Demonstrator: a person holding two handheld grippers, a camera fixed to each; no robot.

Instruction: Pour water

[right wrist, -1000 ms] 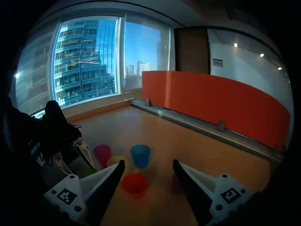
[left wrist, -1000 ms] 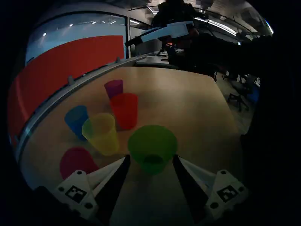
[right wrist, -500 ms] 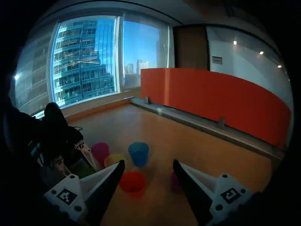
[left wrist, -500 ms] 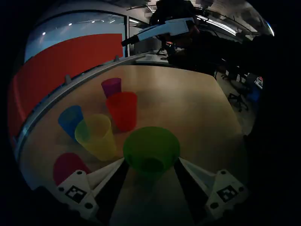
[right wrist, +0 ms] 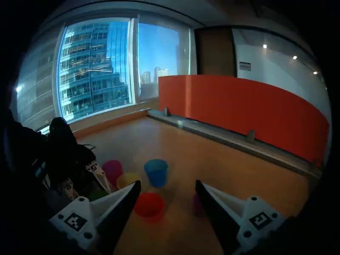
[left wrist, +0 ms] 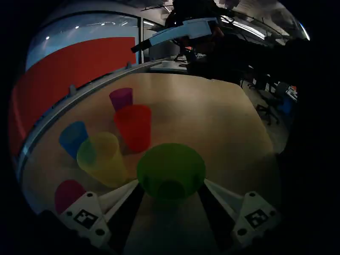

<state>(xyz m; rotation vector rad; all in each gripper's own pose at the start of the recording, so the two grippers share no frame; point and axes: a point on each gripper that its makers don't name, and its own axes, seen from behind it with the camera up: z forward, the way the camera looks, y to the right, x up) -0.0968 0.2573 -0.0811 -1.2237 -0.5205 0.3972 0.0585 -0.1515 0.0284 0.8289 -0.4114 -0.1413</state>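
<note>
A green cup (left wrist: 171,172) stands upright on the wooden table (left wrist: 212,119), right between the fingers of my left gripper (left wrist: 171,189). That gripper is open, and its fingertips are hidden behind the cup's wide rim. I cannot tell whether they touch it. Close on the left are a yellow cup (left wrist: 102,159), a red cup (left wrist: 133,127), a blue cup (left wrist: 73,138), a purple cup (left wrist: 121,97) and a pink cup (left wrist: 67,194). My right gripper (right wrist: 165,191) hangs open and empty above the table, over the red cup (right wrist: 148,206). From there the left gripper (right wrist: 80,178) appears at the left, in a dark hand.
An orange partition (right wrist: 255,110) with a metal rail runs along the table's far side. Big windows (right wrist: 97,68) lie beyond. The table's right half (left wrist: 238,140) is bare wood. Office chairs (left wrist: 272,110) stand past its edge. The right gripper's white body (left wrist: 178,32) hangs high above the far end.
My left gripper has slid forward, so the green cup now sits deeper between its fingers and looks larger. The right gripper has barely drifted.
</note>
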